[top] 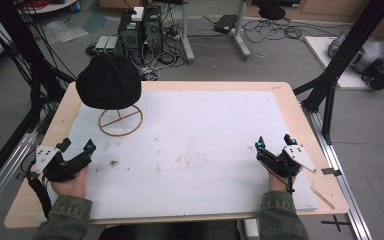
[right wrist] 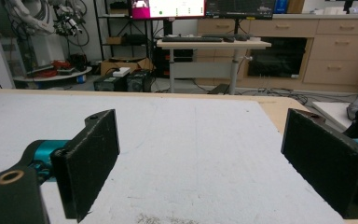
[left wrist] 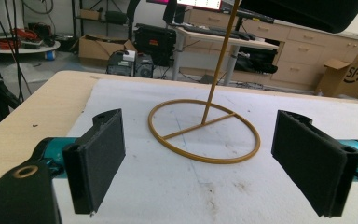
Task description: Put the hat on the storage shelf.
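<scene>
High view: a black hat (top: 109, 81) sits on top of a gold wire stand (top: 120, 120) at the far left of the white foam mat (top: 200, 145) that covers the table (top: 300, 115). The left gripper (top: 77, 146) rests near the mat's left edge, just short of the stand's ring base, jaws spread wide with nothing between them. The right gripper (top: 273, 141) lies well apart at the mat's right side, jaws likewise spread and holding nothing. Left gripper view shows the stand's ring and upright rod between its pads (left wrist: 100, 156), and a cardboard box (left wrist: 349, 74) in the background printed "SF" (the rest of its lettering is too small to read).
</scene>
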Demonstrator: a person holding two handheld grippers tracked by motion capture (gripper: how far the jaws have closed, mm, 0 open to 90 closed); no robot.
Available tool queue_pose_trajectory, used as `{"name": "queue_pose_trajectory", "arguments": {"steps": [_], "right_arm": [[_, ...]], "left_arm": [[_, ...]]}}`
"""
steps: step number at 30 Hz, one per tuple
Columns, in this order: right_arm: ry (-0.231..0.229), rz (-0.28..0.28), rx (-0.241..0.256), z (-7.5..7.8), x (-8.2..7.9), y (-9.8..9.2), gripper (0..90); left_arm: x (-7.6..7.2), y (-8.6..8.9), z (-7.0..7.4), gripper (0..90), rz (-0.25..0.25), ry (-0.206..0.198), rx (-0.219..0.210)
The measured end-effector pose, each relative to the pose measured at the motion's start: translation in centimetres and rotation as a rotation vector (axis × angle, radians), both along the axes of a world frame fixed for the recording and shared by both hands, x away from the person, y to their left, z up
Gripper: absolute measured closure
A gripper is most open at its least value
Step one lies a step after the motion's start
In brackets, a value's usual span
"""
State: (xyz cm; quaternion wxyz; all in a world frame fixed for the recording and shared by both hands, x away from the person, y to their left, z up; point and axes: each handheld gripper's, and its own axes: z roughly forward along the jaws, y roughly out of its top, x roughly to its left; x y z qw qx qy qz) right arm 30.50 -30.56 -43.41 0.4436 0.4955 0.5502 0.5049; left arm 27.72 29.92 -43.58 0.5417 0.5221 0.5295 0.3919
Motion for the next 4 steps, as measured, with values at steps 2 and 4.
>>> {"name": "queue_pose_trajectory", "arguments": {"steps": [2,4], "right_arm": [[0.000,0.000,0.000,-0.01,0.01,0.01,10.5],[0.002,0.001,-0.005,-0.02,0.03,-0.01,10.5]], "left_arm": [[0.00,0.02,-0.01,17.6,0.002,0.001,0.001],[-0.01,0.07,-0.01,17.6,0.002,0.001,0.002]]}}
